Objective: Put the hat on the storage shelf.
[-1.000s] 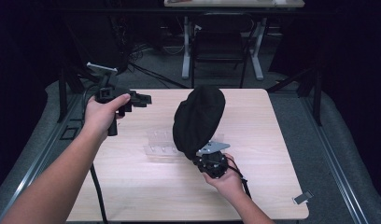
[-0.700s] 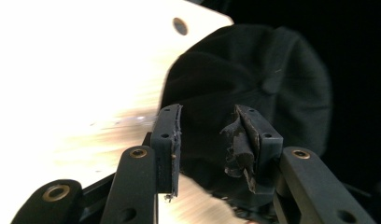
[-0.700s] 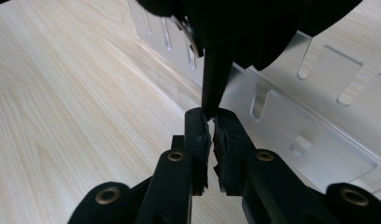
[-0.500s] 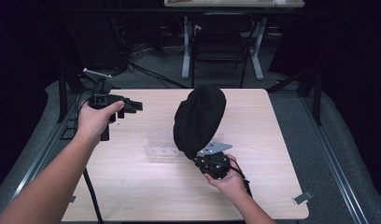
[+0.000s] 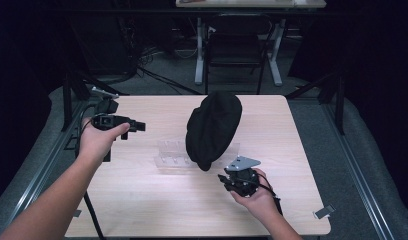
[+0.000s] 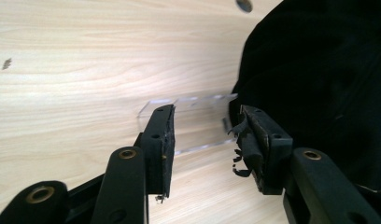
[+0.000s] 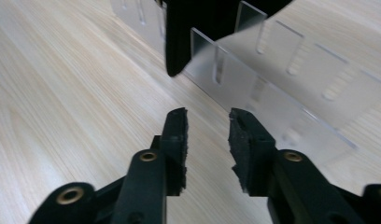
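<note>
Hat (image 5: 213,127): draped over the clear stand (image 5: 171,154), mid-tabletop (image 5: 142,200).
Progress: hat looks placed; what is left is drawing both hands away.
Right gripper (image 5: 227,181): low at the hat's near edge, jaws just parted, nothing between.
Left gripper (image 5: 137,126): off to the left, jaws opening wide, empty, aimed at the stand.
</note>
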`<state>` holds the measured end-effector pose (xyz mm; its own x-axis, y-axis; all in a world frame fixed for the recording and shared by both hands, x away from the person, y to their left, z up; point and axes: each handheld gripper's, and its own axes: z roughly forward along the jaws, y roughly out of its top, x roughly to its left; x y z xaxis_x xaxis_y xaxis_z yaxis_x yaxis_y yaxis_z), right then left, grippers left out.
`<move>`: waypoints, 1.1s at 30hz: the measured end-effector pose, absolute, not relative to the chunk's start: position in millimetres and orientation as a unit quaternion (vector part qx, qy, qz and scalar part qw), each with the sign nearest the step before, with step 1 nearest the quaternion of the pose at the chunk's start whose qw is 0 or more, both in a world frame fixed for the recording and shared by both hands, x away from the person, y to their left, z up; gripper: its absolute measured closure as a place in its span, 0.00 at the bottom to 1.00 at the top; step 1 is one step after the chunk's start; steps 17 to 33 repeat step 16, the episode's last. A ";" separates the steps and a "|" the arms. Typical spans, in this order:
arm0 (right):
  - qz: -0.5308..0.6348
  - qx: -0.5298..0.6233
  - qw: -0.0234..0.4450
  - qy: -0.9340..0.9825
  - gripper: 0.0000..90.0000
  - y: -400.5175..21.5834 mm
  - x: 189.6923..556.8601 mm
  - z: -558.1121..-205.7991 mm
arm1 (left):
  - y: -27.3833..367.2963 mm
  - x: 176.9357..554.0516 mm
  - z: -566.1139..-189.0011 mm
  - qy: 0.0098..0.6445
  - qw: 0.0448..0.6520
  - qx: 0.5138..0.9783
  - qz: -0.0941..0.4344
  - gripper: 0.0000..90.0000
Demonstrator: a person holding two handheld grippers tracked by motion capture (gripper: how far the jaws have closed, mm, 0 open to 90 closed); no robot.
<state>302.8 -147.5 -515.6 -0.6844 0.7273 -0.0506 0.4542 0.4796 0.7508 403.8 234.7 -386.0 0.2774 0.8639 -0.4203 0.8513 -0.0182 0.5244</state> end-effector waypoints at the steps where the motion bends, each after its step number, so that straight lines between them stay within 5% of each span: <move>1: 0.374 0.355 0.185 0.837 0.69 -151.7 301.0 -516.2 | 235.6 402.2 -389.6 0.598 0.357 0.717 0.010 0.63; 10: 0.395 0.377 0.210 0.811 0.62 -190.5 289.4 -517.3 | 255.4 385.2 -435.5 0.601 0.363 0.712 0.003 0.62; 15: 0.453 0.396 0.219 0.768 0.49 -212.4 295.9 -509.1 | 269.7 372.4 -463.4 0.607 0.392 0.692 0.002 0.58; 33: 0.467 0.396 0.217 0.760 0.49 -215.7 298.1 -506.1 | 269.7 372.4 -463.4 0.607 0.392 0.692 0.002 0.57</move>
